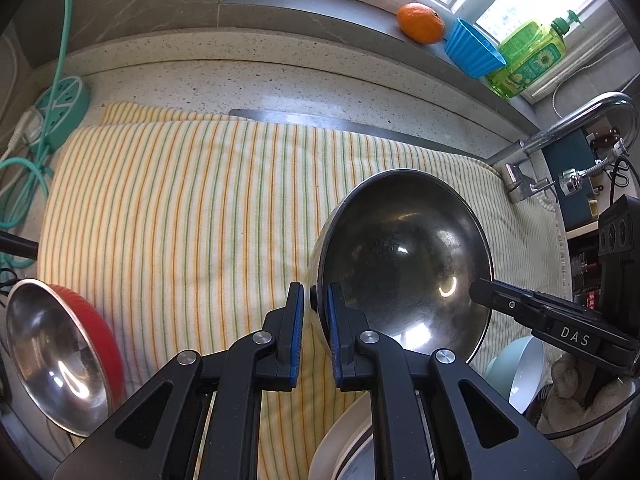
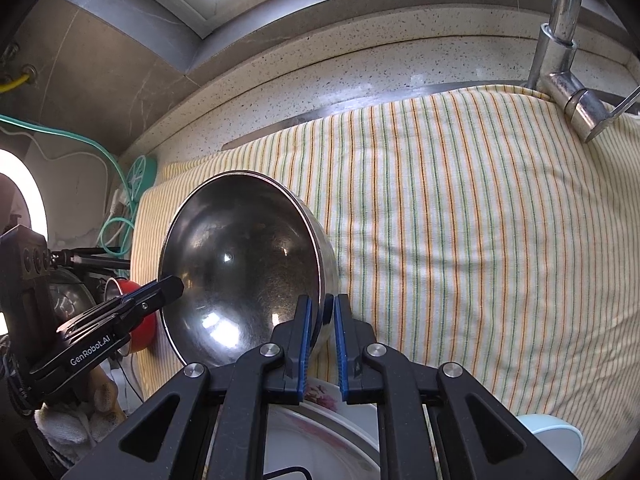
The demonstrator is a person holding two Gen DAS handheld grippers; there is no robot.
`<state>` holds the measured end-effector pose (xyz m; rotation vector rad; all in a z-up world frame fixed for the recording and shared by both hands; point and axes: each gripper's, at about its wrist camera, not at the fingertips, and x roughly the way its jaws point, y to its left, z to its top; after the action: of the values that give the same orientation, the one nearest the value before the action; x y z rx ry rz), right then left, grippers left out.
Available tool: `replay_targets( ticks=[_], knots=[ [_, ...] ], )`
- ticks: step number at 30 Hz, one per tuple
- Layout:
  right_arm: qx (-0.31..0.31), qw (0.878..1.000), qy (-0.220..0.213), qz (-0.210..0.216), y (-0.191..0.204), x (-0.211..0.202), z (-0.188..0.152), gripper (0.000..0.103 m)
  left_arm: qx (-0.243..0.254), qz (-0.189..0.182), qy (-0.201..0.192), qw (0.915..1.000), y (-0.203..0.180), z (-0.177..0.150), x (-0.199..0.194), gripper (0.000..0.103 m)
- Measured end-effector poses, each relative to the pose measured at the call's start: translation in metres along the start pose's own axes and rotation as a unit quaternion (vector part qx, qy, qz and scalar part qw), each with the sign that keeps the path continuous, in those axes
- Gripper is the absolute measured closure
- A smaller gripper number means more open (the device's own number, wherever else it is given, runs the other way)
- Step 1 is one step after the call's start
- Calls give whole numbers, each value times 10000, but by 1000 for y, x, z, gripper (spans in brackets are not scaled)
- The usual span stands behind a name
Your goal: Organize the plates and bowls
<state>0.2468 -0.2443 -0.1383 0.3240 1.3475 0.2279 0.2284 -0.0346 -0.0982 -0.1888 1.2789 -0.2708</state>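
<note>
Steel bowl [image 1: 404, 264]: tilted above striped cloth [image 1: 192, 208], rim clamped on opposite sides by left gripper [image 1: 311, 308] and right gripper [image 2: 320, 316] jaws, both levelled forward.

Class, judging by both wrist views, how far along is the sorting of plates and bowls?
Nothing looks finished yet. In hand: the steel bowl, its rim pinched on opposite sides by the left hand-held gripper and right hand-held gripper, above the striped cloth. Left: the red bowl, pale blue bowl and flowered plate.
</note>
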Motion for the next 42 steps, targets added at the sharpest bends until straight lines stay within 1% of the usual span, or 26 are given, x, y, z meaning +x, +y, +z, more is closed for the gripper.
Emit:
replay_targets(
  ticks=[1,4,5,9,14,16,20,23,26,28,30,31,34,37,39,42],
  knots=[
    [-16,10000,-36,-32,1,-2,0,90,21,30,-23,10000,-1,-1,-2,93],
    [-49,9999,-153,-59,2,-10,1,78,33,70,-98,9999,0,-2,-8,92],
    [-56,9998,-187,-69,2,-13,1,78,31,83,-123,9999,0,-3,-10,92],
    [-114,9993,-346,-78,1,-27,-1,77,-27,101,-249,9996,1,-5,-20,92],
    [-205,9982,-556,7,4,-47,-8,77,-52,142,-391,9991,1,-11,-33,92],
    [-318,9971,-687,44,8,-57,-11,77,-77,143,-483,9987,1,-15,-41,92],
    [-610,9939,-917,-10,18,-76,-21,77,-94,128,-647,9978,-3,-24,-57,92],
    [-893,9900,-1095,-36,24,-90,-30,77,-146,132,-808,9965,-5,-36,-72,92],
    [-1149,9854,-1255,60,30,-101,-41,77,-249,163,-1016,9944,-5,-52,-87,92],
    [-1312,9820,-1340,210,34,-106,-50,77,-352,213,-1146,9926,-4,-66,-96,92],
    [-1452,9779,-1461,343,38,-111,-58,74,-546,229,-1270,9901,1,-81,-103,92],
    [-1526,9759,-1512,380,41,-113,-63,72,-650,217,-1307,9890,3,-89,-106,92],
    [-1707,9712,-1591,485,50,-116,-74,72,-947,256,-1407,9852,16,-114,-114,92],
    [-1888,9682,-1519,626,62,-115,-83,72,-1250,322,-1432,9812,32,-134,-117,92],
    [-2024,9670,-1406,647,73,-110,-87,72,-1497,433,-1484,9766,47,-145,-120,92],
    [-2154,9668,-1224,620,92,-100,-90,71,-1858,440,-1582,9688,73,-160,-123,92]
  ],
)
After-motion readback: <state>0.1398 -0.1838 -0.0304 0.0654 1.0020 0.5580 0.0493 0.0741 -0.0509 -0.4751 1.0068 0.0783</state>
